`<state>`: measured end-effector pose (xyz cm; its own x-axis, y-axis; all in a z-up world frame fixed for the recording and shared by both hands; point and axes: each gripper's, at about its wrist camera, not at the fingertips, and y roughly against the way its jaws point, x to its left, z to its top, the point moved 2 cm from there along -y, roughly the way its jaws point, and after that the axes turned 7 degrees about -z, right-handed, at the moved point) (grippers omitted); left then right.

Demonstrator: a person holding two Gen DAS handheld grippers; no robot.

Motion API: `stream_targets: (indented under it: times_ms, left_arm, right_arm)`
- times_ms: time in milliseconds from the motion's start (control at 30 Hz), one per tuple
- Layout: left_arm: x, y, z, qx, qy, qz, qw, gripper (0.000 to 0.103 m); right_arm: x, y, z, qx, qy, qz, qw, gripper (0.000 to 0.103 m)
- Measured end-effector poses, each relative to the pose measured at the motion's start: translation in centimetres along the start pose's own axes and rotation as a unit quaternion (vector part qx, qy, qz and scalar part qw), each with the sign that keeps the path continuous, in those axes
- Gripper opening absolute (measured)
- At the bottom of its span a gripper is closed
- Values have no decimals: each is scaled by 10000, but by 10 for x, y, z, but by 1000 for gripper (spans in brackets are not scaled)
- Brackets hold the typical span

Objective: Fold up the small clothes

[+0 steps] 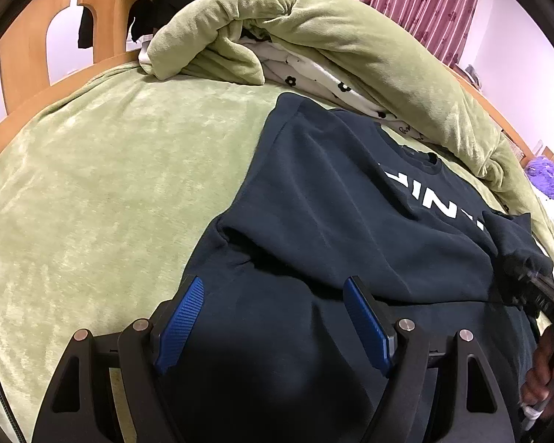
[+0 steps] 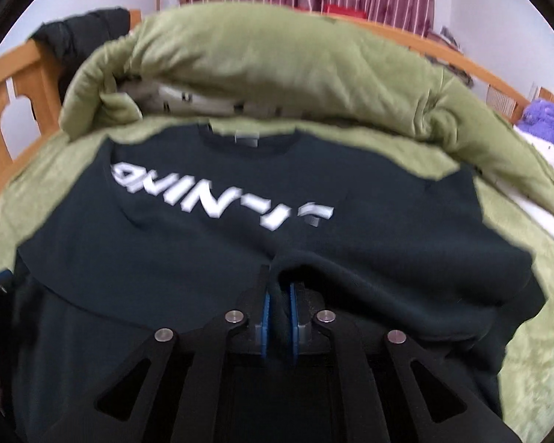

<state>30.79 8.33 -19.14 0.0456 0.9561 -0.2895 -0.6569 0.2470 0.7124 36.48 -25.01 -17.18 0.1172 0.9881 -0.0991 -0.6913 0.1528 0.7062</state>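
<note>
A dark navy sweatshirt [image 1: 351, 221] with white letters lies front-up on the green bed cover [image 1: 92, 203], its left sleeve folded in over the body. My left gripper [image 1: 273, 282] hovers open over the lower left part of the sweatshirt, with its blue pads [image 1: 183, 321] wide apart and holding nothing. In the right wrist view the sweatshirt [image 2: 203, 258] fills the middle. My right gripper [image 2: 279, 280] is nearly closed, with a fold of the right sleeve [image 2: 387, 288] pinched between its pads. From the left wrist view, that right gripper [image 1: 524, 277] lifts the sleeve end over the chest.
A rolled green quilt [image 1: 332, 37] with a white flowered lining lies along the far side of the bed. A wooden bed frame [image 1: 29, 55] stands at the left with dark clothes hung on it. A purple fluffy thing [image 2: 546, 118] sits at the far right. A hand [image 1: 546, 373] grips the right tool.
</note>
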Motion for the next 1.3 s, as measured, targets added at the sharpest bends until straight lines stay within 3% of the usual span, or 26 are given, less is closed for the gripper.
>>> stream_targets:
  times_ms: [100, 167, 300, 433, 600, 833, 1100, 1133, 1167, 1200, 1233, 1300]
  left_arm:
    - [-1, 1, 0, -5, 5, -33, 10000, 77]
    - [0, 1, 1, -7, 8, -38, 10000, 77]
    - [0, 1, 1, -19, 6, -25, 10000, 77]
    - [-1, 1, 1, -64, -33, 11, 10000, 77]
    - [1, 1, 2, -163, -12, 44, 9999, 77]
    - [3, -5, 1, -170, -20, 172, 9997, 77]
    - [-5, -12, -1, -121, -207, 272, 9993, 77]
    - [-5, -11, -2, -127, -220, 272, 9993, 77]
    - [-6, -11, -2, -132, -228, 272, 9993, 77]
    - [-7, -11, -2, -132, -238, 276, 9992, 77]
    - [-7, -11, -2, -122, -251, 286, 9992, 77]
    - [-7, -10, -2, -117, -253, 278, 9992, 77]
  right_arm:
    - [-8, 0, -12, 196, -50, 180, 9996, 34]
    - [-19, 11, -16, 187, -106, 298, 9993, 35]
    - [-53, 47, -23, -265, -232, 175, 9992, 56]
    - [-103, 75, -31, -718, -541, -162, 9958, 60]
    - [-177, 64, -41, -532, -1269, -591, 9887, 60]
    - [-242, 19, -48, -120, -2093, -218, 9775, 60]
    - [-245, -22, -44, 111, -2185, 118, 9757, 60]
    - [-245, -25, -43, 119, -2205, 184, 9751, 59]
    - [-243, -29, -43, 146, -2230, 254, 9744, 48]
    - [-241, -32, -42, 182, -2206, 329, 9746, 25]
    - [-238, -34, -41, 231, -2136, 301, 9762, 9]
    - [-232, -30, -36, 136, -1962, 206, 9803, 5]
